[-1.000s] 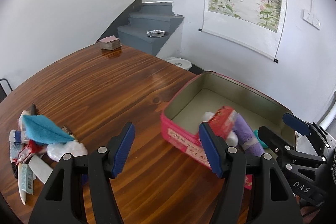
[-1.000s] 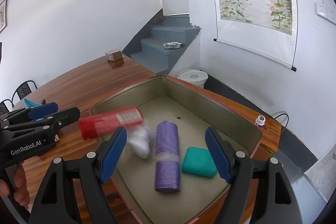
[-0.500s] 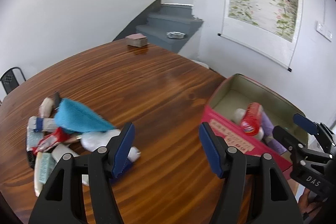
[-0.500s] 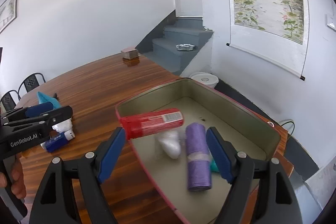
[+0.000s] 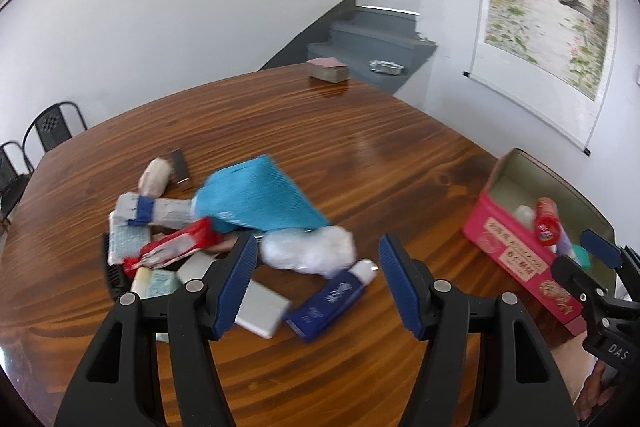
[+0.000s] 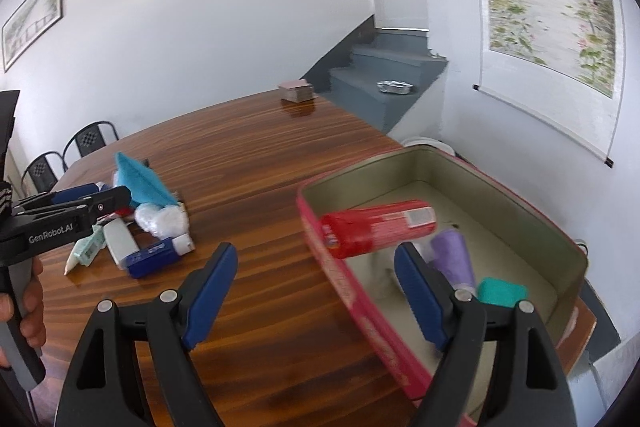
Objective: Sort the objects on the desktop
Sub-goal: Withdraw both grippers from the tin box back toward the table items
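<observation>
A pink tin (image 6: 362,301) stands open on the table (image 5: 360,155), holding a red tube (image 6: 376,225) leaned on its rim, a purple roll (image 6: 454,257) and a teal block (image 6: 500,291). Well apart, a jumbled heap is seen — blue cloth (image 5: 260,197), white wad (image 5: 308,249), dark-blue tube (image 5: 332,301), red packet (image 5: 176,247).

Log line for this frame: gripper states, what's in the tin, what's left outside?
left gripper: open | right gripper: open | pink tin: red tube, purple roll | pile: unsorted
</observation>
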Tool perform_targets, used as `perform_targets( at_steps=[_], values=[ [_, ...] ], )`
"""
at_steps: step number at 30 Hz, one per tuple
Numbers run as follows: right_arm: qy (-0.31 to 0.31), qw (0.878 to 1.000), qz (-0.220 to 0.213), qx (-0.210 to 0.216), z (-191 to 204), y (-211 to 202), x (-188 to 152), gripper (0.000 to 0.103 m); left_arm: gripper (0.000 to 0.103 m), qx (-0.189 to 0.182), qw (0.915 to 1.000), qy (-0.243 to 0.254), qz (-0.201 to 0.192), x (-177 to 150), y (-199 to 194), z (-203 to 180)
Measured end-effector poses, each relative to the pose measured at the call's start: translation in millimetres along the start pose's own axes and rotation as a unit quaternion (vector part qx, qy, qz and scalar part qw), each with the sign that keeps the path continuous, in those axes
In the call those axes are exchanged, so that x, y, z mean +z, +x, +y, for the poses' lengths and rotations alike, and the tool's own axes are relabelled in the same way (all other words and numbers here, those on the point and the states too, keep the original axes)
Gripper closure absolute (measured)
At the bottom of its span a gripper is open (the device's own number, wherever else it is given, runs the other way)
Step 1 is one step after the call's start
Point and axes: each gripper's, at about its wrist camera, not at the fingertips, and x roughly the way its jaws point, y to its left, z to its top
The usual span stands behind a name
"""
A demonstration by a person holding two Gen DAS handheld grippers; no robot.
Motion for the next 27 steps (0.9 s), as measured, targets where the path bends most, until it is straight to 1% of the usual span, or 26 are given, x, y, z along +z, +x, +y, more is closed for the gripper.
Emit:
perform_targets(
  at_steps=[3, 8, 15, 19, 27],
  values=[
    [0.005, 1.0, 0.006, 0.019, 3, 4, 2, 0.019, 0.036, 0.0, 0.9999, -0.011, 0.004, 0, 0, 9],
    [0.008, 1.0, 0.006, 0.014, 4, 5, 4, 0.019, 0.036, 0.008, 1.0, -0.002, 0.002, -3, -3, 14],
    [-0.002, 0.999, 0.018, 0.031, 17, 12, 0, 0.019, 0.036, 0.024, 0.9996, -0.01, 0.012, -8, -2, 34],
    [-0.011, 0.999, 0.026, 0.044, 27, 17, -3, 0.018, 0.036, 0.04, 0.999, -0.013, 0.018, -14, -1, 51],
    [-0.023, 0.997, 0.042, 0.059, 46, 29, -10, 0.018, 0.036, 0.072, 0.996, -0.043, 0.03, -26, -3, 94]
  ],
)
